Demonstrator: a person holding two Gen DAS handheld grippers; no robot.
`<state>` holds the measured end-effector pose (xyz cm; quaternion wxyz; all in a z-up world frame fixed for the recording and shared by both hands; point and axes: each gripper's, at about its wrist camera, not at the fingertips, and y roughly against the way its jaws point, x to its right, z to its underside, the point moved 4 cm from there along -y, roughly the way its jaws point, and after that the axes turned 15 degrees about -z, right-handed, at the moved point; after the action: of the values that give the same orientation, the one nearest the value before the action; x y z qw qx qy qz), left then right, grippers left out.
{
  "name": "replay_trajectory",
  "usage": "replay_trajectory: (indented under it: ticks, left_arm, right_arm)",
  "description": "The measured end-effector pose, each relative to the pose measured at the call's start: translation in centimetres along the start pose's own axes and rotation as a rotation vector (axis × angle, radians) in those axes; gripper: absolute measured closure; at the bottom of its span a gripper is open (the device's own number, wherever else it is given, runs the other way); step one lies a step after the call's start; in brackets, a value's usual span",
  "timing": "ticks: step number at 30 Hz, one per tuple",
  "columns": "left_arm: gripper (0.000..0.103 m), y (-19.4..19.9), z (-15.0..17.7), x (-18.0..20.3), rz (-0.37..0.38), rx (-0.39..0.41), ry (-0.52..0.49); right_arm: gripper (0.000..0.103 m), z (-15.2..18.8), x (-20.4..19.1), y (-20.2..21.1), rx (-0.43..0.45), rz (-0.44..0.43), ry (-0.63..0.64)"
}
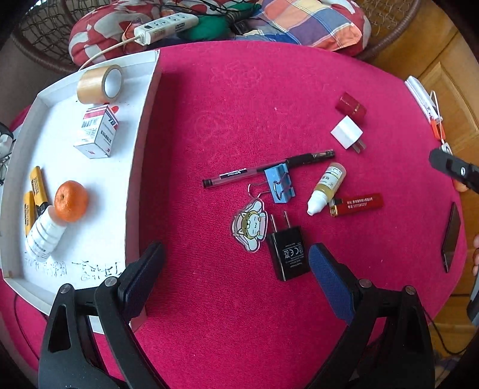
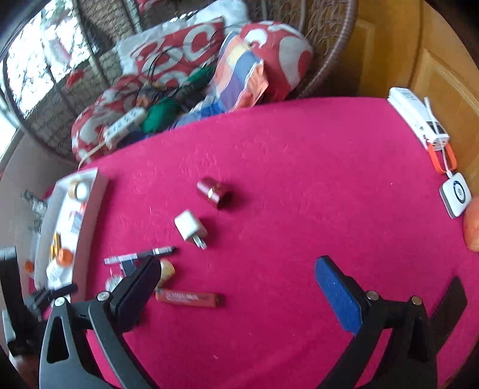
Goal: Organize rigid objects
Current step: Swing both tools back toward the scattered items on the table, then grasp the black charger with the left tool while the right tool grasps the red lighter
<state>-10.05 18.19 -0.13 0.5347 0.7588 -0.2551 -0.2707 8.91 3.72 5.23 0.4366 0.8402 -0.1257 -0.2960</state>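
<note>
Loose items lie on the pink cloth: a black charger point(image 1: 288, 253), a cartoon keychain point(image 1: 250, 225), a blue binder clip point(image 1: 280, 185), a black pen point(image 1: 266, 168), a dropper bottle point(image 1: 326, 188), a red lighter point(image 1: 357, 204), a white charger point(image 1: 347, 132) and a red cylinder point(image 1: 351, 105). My left gripper point(image 1: 236, 263) is open and empty, just in front of the black charger. My right gripper point(image 2: 236, 279) is open and empty, over the cloth near the red lighter point(image 2: 189, 298). The white charger point(image 2: 191, 228) and red cylinder point(image 2: 213, 192) lie beyond it.
A white tray point(image 1: 143, 125) on the left holds a tape roll point(image 1: 100, 84), a medicine box point(image 1: 97, 133), an orange point(image 1: 71, 201), yellow lighters point(image 1: 38, 187) and a white bottle point(image 1: 45, 236). A dark phone point(image 1: 451, 238) lies at the right edge. Cushions and a power strip point(image 1: 166, 27) are behind.
</note>
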Motion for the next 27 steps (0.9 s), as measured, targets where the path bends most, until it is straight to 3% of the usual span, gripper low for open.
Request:
replay_trajectory:
  ticks: [2, 6, 7, 8, 9, 13, 17, 22, 23, 24, 25, 26, 27]
  left_arm:
    - [0.014, 0.4, 0.6, 0.4, 0.013, 0.011, -0.011]
    - [0.038, -0.1, 2.1, 1.7, 0.036, -0.049, 0.003]
    - [0.041, -0.5, 2.5, 2.1, 0.05, -0.08, 0.019]
    - [0.044, -0.8, 2.7, 2.3, 0.063, -0.103, 0.035]
    - [0.044, -1.0, 2.9, 2.6, 0.072, -0.116, 0.047]
    - [0.044, -1.2, 2.8, 3.4, 0.06, -0.116, 0.073]
    - [0.044, -2.4, 2.3, 4.5, 0.047, -0.145, 0.1]
    - [0.044, -2.6, 1.5, 6.1, -0.009, -0.109, 0.078]
    - [0.047, -2.7, 1.5, 6.4, -0.024, -0.103, 0.068]
    - [0.059, -2.6, 1.5, 6.5, -0.061, -0.09, 0.051]
    - [0.064, -2.5, 1.7, 6.5, -0.085, -0.083, 0.041]
    - [0.074, -2.4, 1.8, 6.4, -0.08, -0.072, 0.042]
    - [0.074, -2.3, 2.0, 6.3, -0.047, -0.072, 0.055]
  right_arm:
    - [0.0, 0.5, -0.6, -0.6, -0.054, -0.056, 0.069]
    - [0.001, 2.0, -2.8, -2.3, -0.15, -0.067, 0.26]
    - [0.004, 2.3, -3.3, -3.0, -0.183, -0.083, 0.302]
    - [0.016, 2.7, -3.6, -3.5, -0.213, -0.093, 0.333]
    - [0.027, 3.0, -3.8, -4.2, -0.25, -0.097, 0.371]
    - [0.041, 3.9, -4.5, -6.7, -0.368, -0.111, 0.487]
    - [0.042, 4.0, -4.6, -8.0, -0.416, -0.108, 0.55]
    - [0.045, 4.4, -5.2, -9.5, -0.471, -0.096, 0.635]
    - [0.045, 4.6, -5.4, -9.8, -0.475, -0.089, 0.656]
    - [0.045, 4.8, -5.7, -9.9, -0.482, -0.079, 0.688]
    - [0.046, 5.1, -5.8, -9.9, -0.488, -0.066, 0.717]
    - [0.052, 5.4, -5.9, -9.9, -0.494, -0.057, 0.747]
    - [0.061, 5.6, -6.0, -9.8, -0.499, -0.068, 0.759]
